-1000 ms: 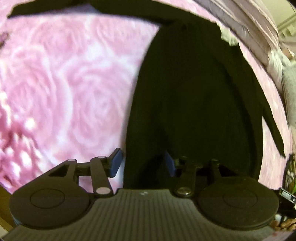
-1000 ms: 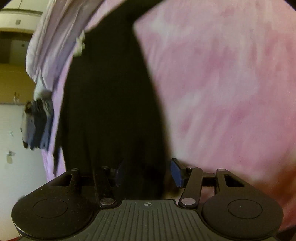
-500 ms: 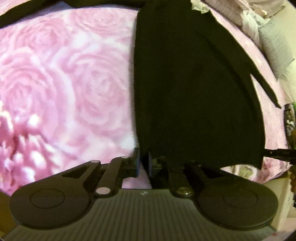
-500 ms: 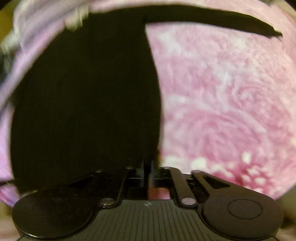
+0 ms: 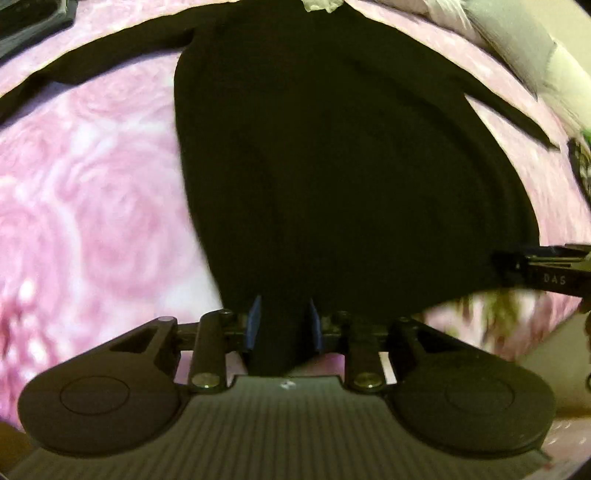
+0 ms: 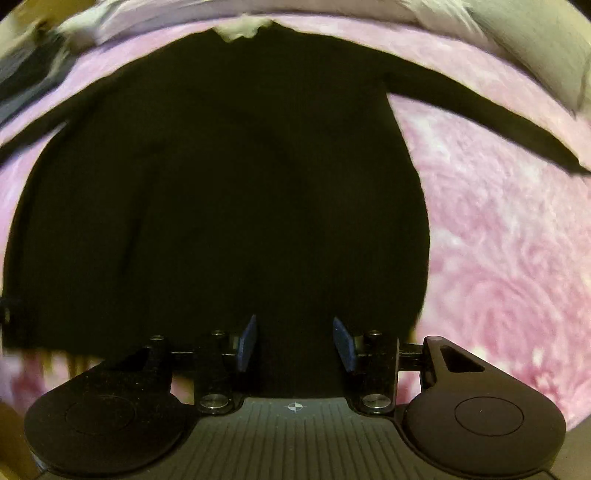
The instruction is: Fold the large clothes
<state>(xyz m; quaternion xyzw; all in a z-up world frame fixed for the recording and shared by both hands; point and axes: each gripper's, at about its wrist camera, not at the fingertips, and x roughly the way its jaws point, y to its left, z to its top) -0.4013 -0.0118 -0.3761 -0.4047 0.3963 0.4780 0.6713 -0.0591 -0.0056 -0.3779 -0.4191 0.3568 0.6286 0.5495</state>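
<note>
Your black garment (image 5: 332, 166) lies spread flat on the pink rose-patterned bedspread (image 5: 92, 221), both sleeves stretched out to the sides and the collar at the far end, where a pale tag (image 6: 242, 29) shows. Your left gripper (image 5: 282, 325) sits at the hem on the garment's left side; its jaws have just been opening a little, a bunch of black cloth runs between the blue pads, and you cannot tell whether they press on it. Your right gripper (image 6: 293, 341) stands over the hem nearer the right edge; its jaws have just been opening and stand spread, with dark cloth between them but untouched. Grey bedding (image 5: 517, 44) lies beyond the right sleeve.
</note>
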